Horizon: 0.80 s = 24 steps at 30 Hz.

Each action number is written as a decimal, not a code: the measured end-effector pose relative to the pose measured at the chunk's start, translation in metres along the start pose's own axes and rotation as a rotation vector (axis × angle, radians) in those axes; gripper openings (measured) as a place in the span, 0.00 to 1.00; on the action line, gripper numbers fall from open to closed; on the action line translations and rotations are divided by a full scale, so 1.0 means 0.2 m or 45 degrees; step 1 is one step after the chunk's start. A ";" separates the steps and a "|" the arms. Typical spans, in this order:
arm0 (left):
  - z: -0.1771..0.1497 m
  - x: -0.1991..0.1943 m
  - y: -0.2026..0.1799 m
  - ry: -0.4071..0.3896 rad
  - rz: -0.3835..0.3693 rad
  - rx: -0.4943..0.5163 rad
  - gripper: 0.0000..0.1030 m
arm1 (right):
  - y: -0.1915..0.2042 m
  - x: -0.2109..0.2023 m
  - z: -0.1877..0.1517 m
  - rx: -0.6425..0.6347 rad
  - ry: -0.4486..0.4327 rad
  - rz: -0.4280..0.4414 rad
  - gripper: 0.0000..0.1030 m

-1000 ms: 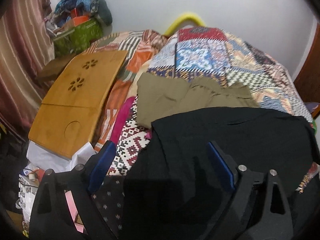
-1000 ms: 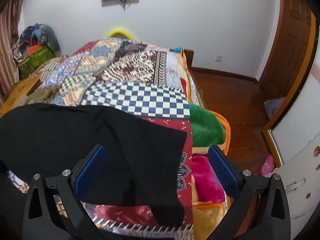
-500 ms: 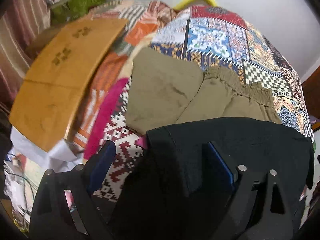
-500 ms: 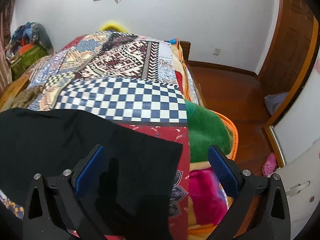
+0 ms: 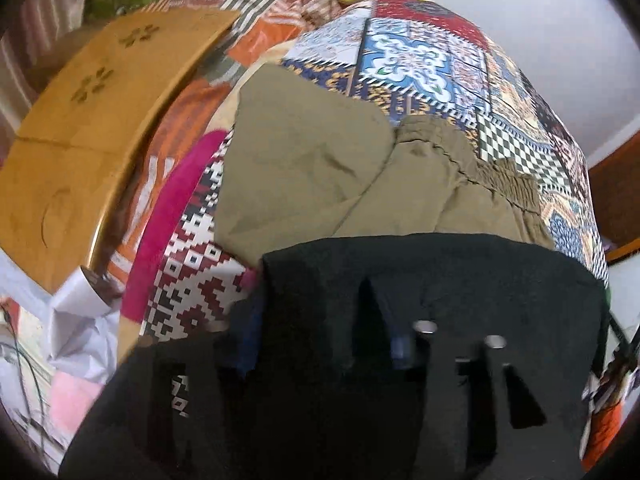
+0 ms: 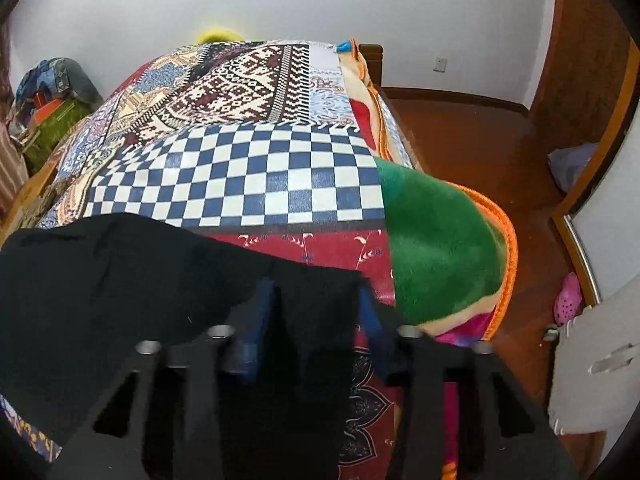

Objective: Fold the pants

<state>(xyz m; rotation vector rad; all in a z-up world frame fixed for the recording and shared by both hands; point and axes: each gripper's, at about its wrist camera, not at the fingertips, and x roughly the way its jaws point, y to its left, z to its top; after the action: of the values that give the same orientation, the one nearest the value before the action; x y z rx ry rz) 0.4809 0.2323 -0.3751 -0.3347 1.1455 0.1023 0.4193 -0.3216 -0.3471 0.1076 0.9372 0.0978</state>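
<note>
Black pants (image 5: 460, 276) lie spread over the near part of the patchwork bed (image 5: 420, 56). My left gripper (image 5: 322, 336) points down onto their left corner, its jaws closing with a ridge of black cloth between the blue pads (image 5: 246, 336). In the right wrist view the same black pants (image 6: 100, 280) reach their right corner, where my right gripper (image 6: 316, 320) is also closing with cloth between its pads (image 6: 256, 328). On neither side do the pads clearly pinch the cloth.
Olive pants (image 5: 304, 168) lie folded on the bed just beyond the black ones. A wooden lap table (image 5: 80, 128) leans at the bed's left side. A green blanket (image 6: 436, 248) hangs off the right edge above the wooden floor (image 6: 480, 144).
Both grippers came down onto the black pants, and the wide-open jaws of each narrowed around the cloth at its corner.
</note>
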 end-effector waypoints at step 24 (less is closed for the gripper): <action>0.11 -0.47 -0.20 -0.347 0.112 0.183 0.12 | 0.07 -0.36 0.34 0.029 -0.348 0.000 0.14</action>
<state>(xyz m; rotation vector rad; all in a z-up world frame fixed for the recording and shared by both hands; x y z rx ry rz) 0.4705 0.2099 -0.2728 -0.1372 0.8913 0.1377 0.4308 -0.3209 -0.2483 0.1386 0.6657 0.0703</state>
